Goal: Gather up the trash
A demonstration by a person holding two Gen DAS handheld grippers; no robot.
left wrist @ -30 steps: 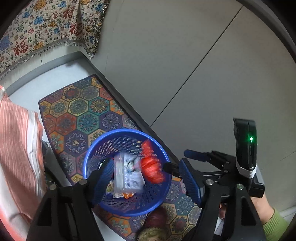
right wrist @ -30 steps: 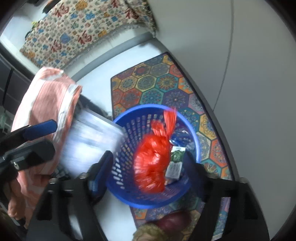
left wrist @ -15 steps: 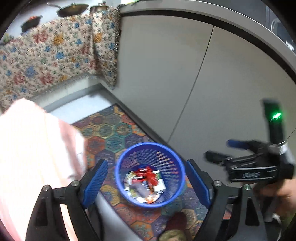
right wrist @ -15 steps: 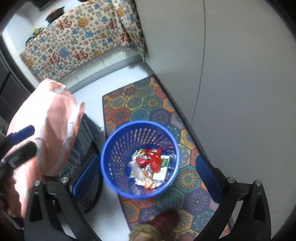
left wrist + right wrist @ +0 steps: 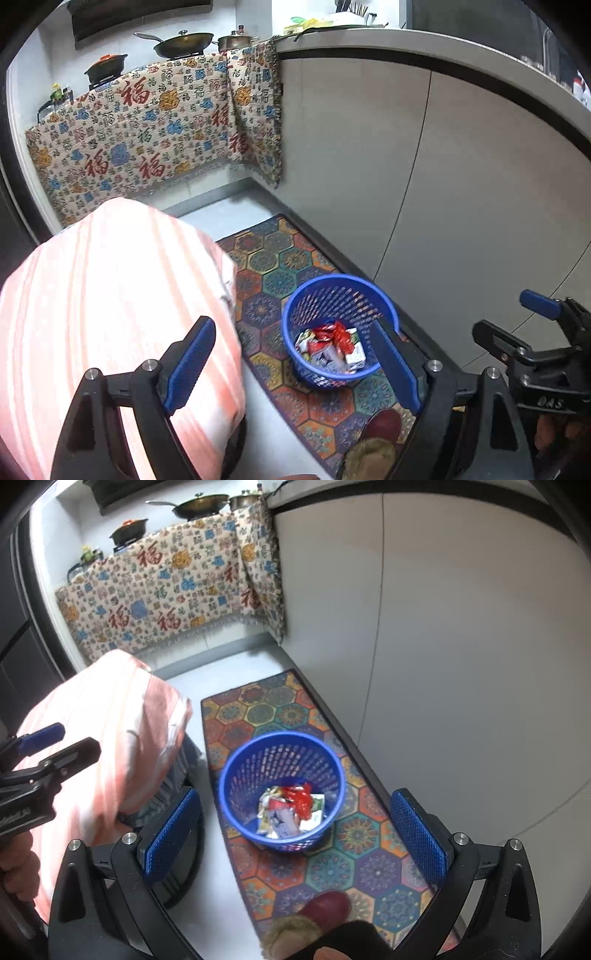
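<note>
A blue perforated trash basket [image 5: 317, 295] [image 5: 246, 755] stands on a colourful hexagon-patterned mat on the floor. It holds a red net bag [image 5: 337, 333] [image 5: 301, 797] and several wrappers and small cartons [image 5: 280, 818]. My left gripper [image 5: 291, 365] is open and empty, well above the basket. My right gripper [image 5: 291, 834] is open and empty, also high above it. The right gripper shows at the right edge of the left wrist view [image 5: 539, 339]. The left gripper shows at the left edge of the right wrist view [image 5: 40, 760].
A chair draped with a pink striped cloth [image 5: 110, 295] [image 5: 110, 731] stands left of the basket. Grey cabinet doors [image 5: 461, 184] run along the right. A patterned cloth [image 5: 147, 129] hangs over the far counter with pans. A slippered foot [image 5: 325, 912] is on the mat.
The red net bag and a wrapper dropped into the basket. Both grippers rose well above the basket, so more of the kitchen shows.
</note>
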